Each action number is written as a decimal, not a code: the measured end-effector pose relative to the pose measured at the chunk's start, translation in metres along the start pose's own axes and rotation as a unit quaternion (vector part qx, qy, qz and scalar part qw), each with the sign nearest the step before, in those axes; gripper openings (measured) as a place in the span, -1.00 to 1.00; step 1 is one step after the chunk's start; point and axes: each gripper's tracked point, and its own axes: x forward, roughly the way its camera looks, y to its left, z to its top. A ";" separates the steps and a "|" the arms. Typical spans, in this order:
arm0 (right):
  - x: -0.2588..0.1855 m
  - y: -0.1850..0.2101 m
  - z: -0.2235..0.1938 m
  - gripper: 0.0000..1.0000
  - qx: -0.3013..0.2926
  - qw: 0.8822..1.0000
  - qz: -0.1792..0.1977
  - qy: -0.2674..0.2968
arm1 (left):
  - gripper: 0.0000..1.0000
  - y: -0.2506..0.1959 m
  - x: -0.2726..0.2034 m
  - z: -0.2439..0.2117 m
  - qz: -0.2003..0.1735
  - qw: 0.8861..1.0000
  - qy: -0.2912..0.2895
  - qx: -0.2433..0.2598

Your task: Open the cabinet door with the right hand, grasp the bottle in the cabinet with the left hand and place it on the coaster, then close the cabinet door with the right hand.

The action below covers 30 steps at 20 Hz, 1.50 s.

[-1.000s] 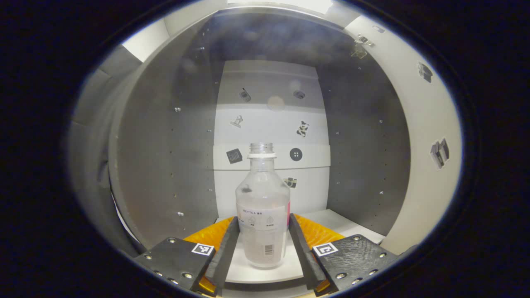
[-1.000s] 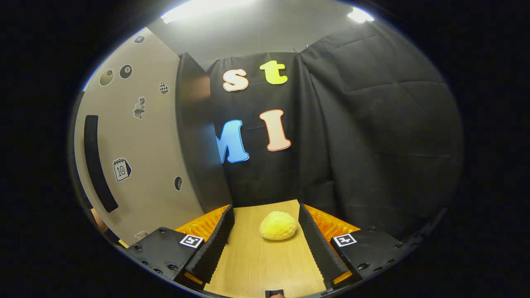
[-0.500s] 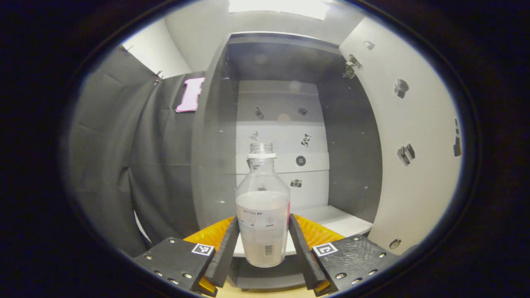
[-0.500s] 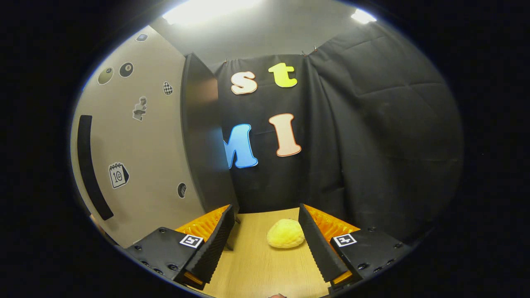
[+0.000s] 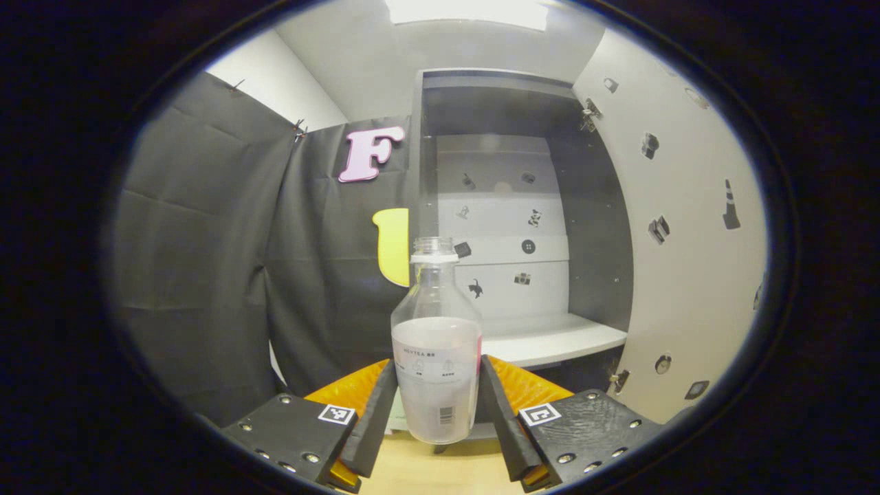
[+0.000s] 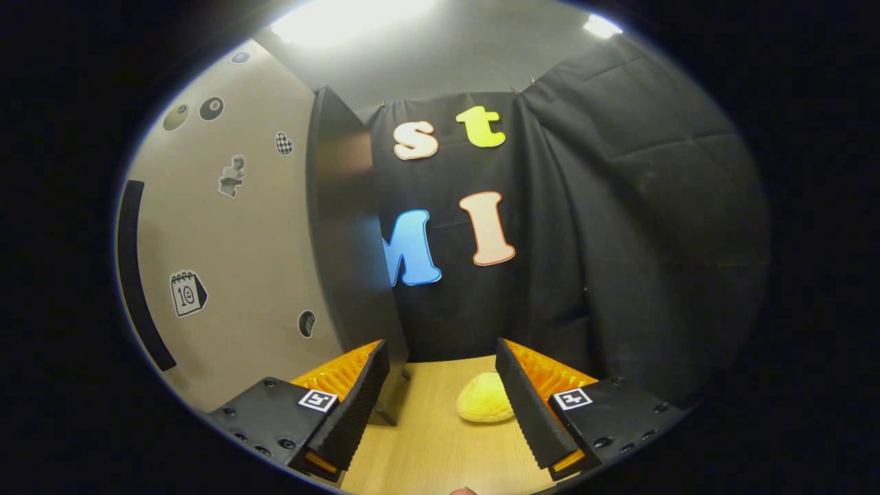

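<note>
Upright, bottle between left tongs

Clear plastic bottle with white neck ring and pale grey label. Black ribbed claw fingers backed in orange, black-and-white square markers on top. Dark grey cabinet interior, white back panel and shelf, small black stickers. Light wood-grain table; knobbly yellow lump.

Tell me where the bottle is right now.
In the left gripper view, the bottle stands upright between the left hand-held gripper fingers, out in front of the open cabinet.
</note>
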 end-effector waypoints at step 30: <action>-0.106 0.002 -0.016 0.96 0.031 0.994 -0.108 0.006 | 0.39 -0.003 -0.140 -0.273 -0.048 0.994 0.099 -0.015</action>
